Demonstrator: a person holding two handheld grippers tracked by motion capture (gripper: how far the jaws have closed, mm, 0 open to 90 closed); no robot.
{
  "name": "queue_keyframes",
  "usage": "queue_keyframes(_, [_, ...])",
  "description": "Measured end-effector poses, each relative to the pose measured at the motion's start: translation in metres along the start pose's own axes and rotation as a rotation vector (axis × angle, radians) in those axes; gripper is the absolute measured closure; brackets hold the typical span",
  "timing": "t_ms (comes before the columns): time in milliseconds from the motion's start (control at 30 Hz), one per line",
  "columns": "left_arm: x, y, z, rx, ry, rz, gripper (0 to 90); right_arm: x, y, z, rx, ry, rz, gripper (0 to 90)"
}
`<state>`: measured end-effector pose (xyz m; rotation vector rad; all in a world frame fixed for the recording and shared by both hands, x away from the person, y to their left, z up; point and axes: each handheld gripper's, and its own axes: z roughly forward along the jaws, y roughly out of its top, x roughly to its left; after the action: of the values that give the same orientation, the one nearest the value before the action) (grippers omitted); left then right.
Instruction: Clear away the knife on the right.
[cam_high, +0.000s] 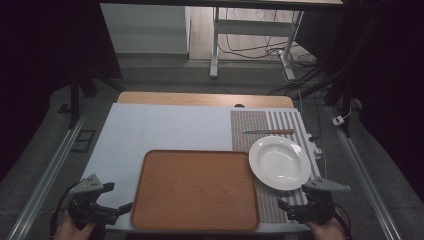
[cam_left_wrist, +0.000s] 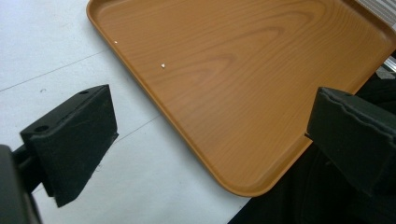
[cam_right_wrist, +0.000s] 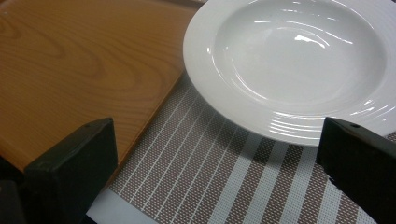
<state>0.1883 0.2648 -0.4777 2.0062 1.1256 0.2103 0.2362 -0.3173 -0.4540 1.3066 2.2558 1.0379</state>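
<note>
A brown wooden tray (cam_high: 195, 190) lies empty at the front middle of the table. A white deep plate (cam_high: 279, 162) sits on a striped placemat (cam_high: 260, 127) to its right, and a knife (cam_high: 268, 131) lies on the mat behind the plate. My left gripper (cam_high: 117, 207) rests at the front left, open, its jaws spread over the tray's near corner (cam_left_wrist: 243, 186). My right gripper (cam_high: 289, 209) is at the front right, open, facing the plate (cam_right_wrist: 299, 60) across the placemat (cam_right_wrist: 219, 172), with the tray's edge (cam_right_wrist: 70, 84) on its left. Nothing is held.
A pale blue cloth (cam_high: 165, 130) covers the table; a strip of bare wood (cam_high: 200, 98) shows at the far edge. Beyond stand desk legs and loose cables (cam_high: 255, 47) on the floor. Metal rails (cam_high: 45, 175) run along both sides.
</note>
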Motion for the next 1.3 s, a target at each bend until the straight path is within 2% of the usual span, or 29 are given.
queue_keyframes(233, [0.000, 0.000, 0.000, 0.001, -0.002, -0.003, 1.7, 0.003, 0.001, -0.001, 0.006, -0.002, -0.010, 0.0])
queue_keyframes(467, [0.001, 0.000, 0.000, 0.004, 0.001, -0.005, 1.7, 0.011, 0.009, -0.001, -0.024, -0.004, -0.053, 0.0])
queue_keyframes(833, [0.000, -0.002, -0.001, 0.002, 0.004, -0.011, 1.7, 0.012, 0.017, 0.007, -0.050, -0.009, -0.081, 0.0])
queue_keyframes(1100, [0.000, -0.002, -0.001, 0.005, 0.004, -0.013, 1.8, 0.012, 0.023, 0.015, -0.060, -0.023, -0.087, 0.0])
queue_keyframes(1300, [0.000, -0.003, -0.002, 0.007, 0.004, -0.017, 1.8, 0.008, 0.027, 0.023, -0.046, -0.006, -0.077, 0.0])
